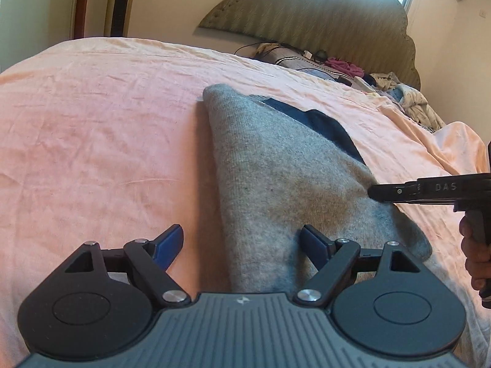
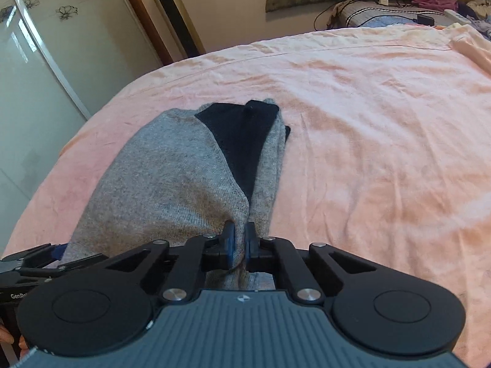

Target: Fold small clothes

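Left wrist view, left to right: bare pink bedsheet (image 1: 92,128) fills the left half. The left gripper (image 1: 242,245) sits low in frame, fingers (image 1: 170,245) spread wide, holding nothing. Its left finger is over bare sheet; its right finger is over the near end of the grey garment (image 1: 276,178), contact not clear. The garment lies lengthwise along the middle of the bed, folded into a long narrow shape, with a dark navy panel (image 1: 322,125) showing along its far right side. At the right edge, the right gripper (image 1: 373,191) comes in sideways, tip at the garment's right edge. A hand (image 1: 475,257) grips its handle. Far back: padded headboard (image 1: 322,21) and a clutter of clothes and cables (image 1: 353,67) at the head of the bed.

Right wrist view, left to right: wardrobe door with flower prints (image 2: 46,46), then a tall tower fan (image 2: 175,15). The left gripper's linkage pokes in at bottom left, next to the garment's near left edge. The grey garment (image 2: 159,178) runs away from the camera, the navy panel (image 2: 242,135) near its far end. The right gripper (image 2: 241,239) is closed tight, fingers (image 2: 229,242) pinching a fold of grey fabric at the near end. Bare pink bedsheet (image 2: 383,153) fills everything to the right.
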### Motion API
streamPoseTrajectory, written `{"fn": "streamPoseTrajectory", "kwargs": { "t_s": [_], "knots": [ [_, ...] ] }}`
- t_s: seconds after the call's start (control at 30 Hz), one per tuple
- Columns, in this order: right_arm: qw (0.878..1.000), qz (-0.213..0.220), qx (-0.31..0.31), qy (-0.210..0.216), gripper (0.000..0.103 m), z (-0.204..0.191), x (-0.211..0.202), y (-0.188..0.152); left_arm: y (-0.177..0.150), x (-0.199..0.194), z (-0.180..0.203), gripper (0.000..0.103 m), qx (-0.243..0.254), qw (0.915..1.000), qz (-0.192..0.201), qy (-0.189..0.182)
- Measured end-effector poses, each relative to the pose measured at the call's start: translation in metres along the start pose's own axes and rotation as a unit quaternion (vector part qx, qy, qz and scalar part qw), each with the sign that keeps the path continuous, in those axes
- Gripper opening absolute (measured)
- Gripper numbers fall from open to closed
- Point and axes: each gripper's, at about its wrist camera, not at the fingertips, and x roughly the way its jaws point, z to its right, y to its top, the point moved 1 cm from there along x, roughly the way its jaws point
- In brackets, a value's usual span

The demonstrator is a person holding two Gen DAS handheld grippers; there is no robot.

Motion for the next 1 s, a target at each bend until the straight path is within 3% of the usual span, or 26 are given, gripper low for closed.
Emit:
{"fn": "streamPoseTrajectory", "kwargs": {
  "t_s": [0.03, 0.07, 0.13, 0.23, 0.3, 0.33, 0.37, 0.4, 0.43, 0.47, 0.5, 0.63, 0.7, 0.73, 0.8, 0.87, 0.9, 0.93, 0.97, 1.0],
  "knots": [
    [1.0, 0.002, 0.021, 0.01, 0.021, 0.001, -0.006, 0.0, 0.0, -0.003, -0.002, 0.084, -0.005, 1.0, -0.003, -0.005],
    [0.999, 0.005, 0.045, 0.014, 0.041, 0.004, -0.014, -0.001, 0.0, -0.006, -0.003, 0.084, -0.013, 0.9998, -0.008, -0.013],
    [0.997, 0.026, 0.073, 0.026, 0.064, 0.012, -0.032, -0.008, 0.002, -0.011, -0.011, 0.084, -0.034, 0.9985, -0.019, -0.038],
    [0.99, -0.007, 0.125, 0.069, 0.064, 0.026, -0.037, -0.023, 0.004, -0.011, -0.026, 0.084, -0.093, 0.9917, -0.041, -0.079],
    [0.99, -0.031, 0.12, 0.07, 0.063, 0.022, -0.031, -0.033, 0.006, -0.007, -0.032, 0.083, -0.131, 0.9846, -0.049, -0.105],
    [0.99, -0.042, 0.115, 0.063, 0.056, 0.019, -0.025, -0.038, 0.007, -0.004, -0.033, 0.082, -0.141, 0.9813, -0.055, -0.119],
    [0.991, -0.045, 0.11, 0.059, 0.039, 0.015, -0.022, -0.041, 0.007, -0.002, -0.032, 0.077, -0.143, 0.98, -0.058, -0.125],
    [0.992, -0.049, 0.104, 0.061, 0.031, 0.012, -0.019, -0.042, 0.008, 0.001, -0.029, 0.069, -0.139, 0.9803, -0.062, -0.126],
    [0.991, -0.055, 0.099, 0.066, 0.022, 0.009, -0.015, -0.042, 0.008, 0.004, -0.025, 0.049, -0.132, 0.9808, -0.073, -0.123],
    [0.992, -0.057, 0.088, 0.066, 0.021, 0.006, -0.015, -0.042, 0.008, 0.006, -0.022, 0.023, -0.127, 0.9823, -0.081, -0.112],
    [0.994, -0.057, 0.074, 0.063, 0.02, 0.003, -0.017, -0.04, 0.008, 0.006, -0.02, 0.013, -0.12, 0.9829, -0.09, -0.107],
    [0.997, -0.039, 0.034, 0.056, 0.017, 0.0, -0.041, -0.035, 0.007, -0.015, -0.012, 0.011, -0.088, 0.9864, -0.082, -0.112],
    [0.996, -0.058, 0.042, 0.049, 0.017, 0.01, -0.033, -0.04, -0.001, -0.014, -0.01, 0.012, -0.058, 0.9897, -0.087, -0.097],
    [0.995, -0.066, 0.046, 0.054, 0.018, 0.013, -0.026, -0.043, -0.006, -0.014, -0.011, 0.015, -0.042, 0.9919, -0.085, -0.084],
    [0.995, -0.057, 0.056, 0.066, 0.03, 0.014, -0.028, -0.042, -0.009, -0.02, -0.017, 0.018, -0.045, 0.9911, -0.077, -0.099],
    [0.994, -0.026, 0.074, 0.081, 0.071, 0.019, -0.04, -0.032, -0.001, -0.033, -0.027, 0.048, -0.061, 0.9898, -0.067, -0.11],
    [0.992, -0.002, 0.084, 0.093, 0.079, 0.022, -0.045, -0.025, 0.005, -0.039, -0.033, 0.06, -0.072, 0.9895, -0.049, -0.115],
    [0.99, 0.016, 0.092, 0.105, 0.085, 0.026, -0.047, -0.016, 0.012, -0.043, -0.039, 0.085, -0.087, 0.9886, -0.024, -0.121],
    [0.989, 0.022, 0.1, 0.108, 0.085, 0.028, -0.045, -0.007, 0.019, -0.044, -0.045, 0.095, -0.104, 0.9872, -0.002, -0.121],
    [0.988, 0.019, 0.108, 0.108, 0.085, 0.03, -0.038, 0.002, 0.027, -0.039, -0.049, 0.095, -0.121, 0.9849, 0.002, -0.124]
  ]
}}
